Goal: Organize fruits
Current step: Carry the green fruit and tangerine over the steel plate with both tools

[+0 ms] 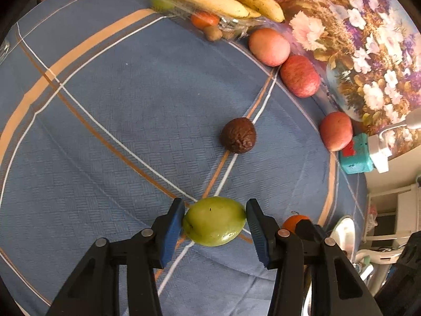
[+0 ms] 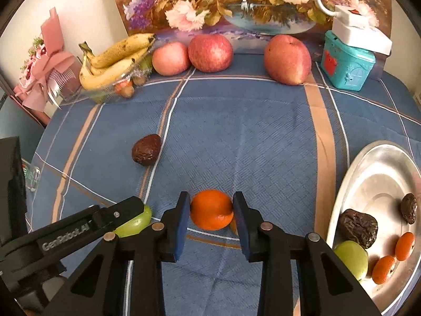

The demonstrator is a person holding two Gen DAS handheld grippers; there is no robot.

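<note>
Right now, squeezed shut on a small orange (image 2: 211, 209): right gripper (image 2: 211, 206), one blue pad pressed on each side. Resting on the blue cloth (image 2: 236, 131) or just off it, cannot tell which.

Close by on the right of that gripper: the metal plate (image 2: 373, 173), with sorted fruit (image 2: 357, 227) lying in it. Nothing in the way between orange and plate. Looks like a short swing to the right, then a drop into a bare spot near the top of the plate.

Just beside on the left: left gripper (image 1: 214, 217), pinching a green fruit (image 1: 214, 221), pads snug on both sides. Farther from the plate, with the right gripper in between. Best to let the right one go first, then bring the green fruit across.

Ahead and a bit to the left, well apart from both: a dark wrinkled fruit (image 2: 146, 150), lying loose on the cloth. Probably next to pick up, and closer to the left gripper.

Far ahead, by the flower picture (image 2: 210, 5): three red apples (image 2: 210, 52) and bananas (image 2: 115, 58).
</note>
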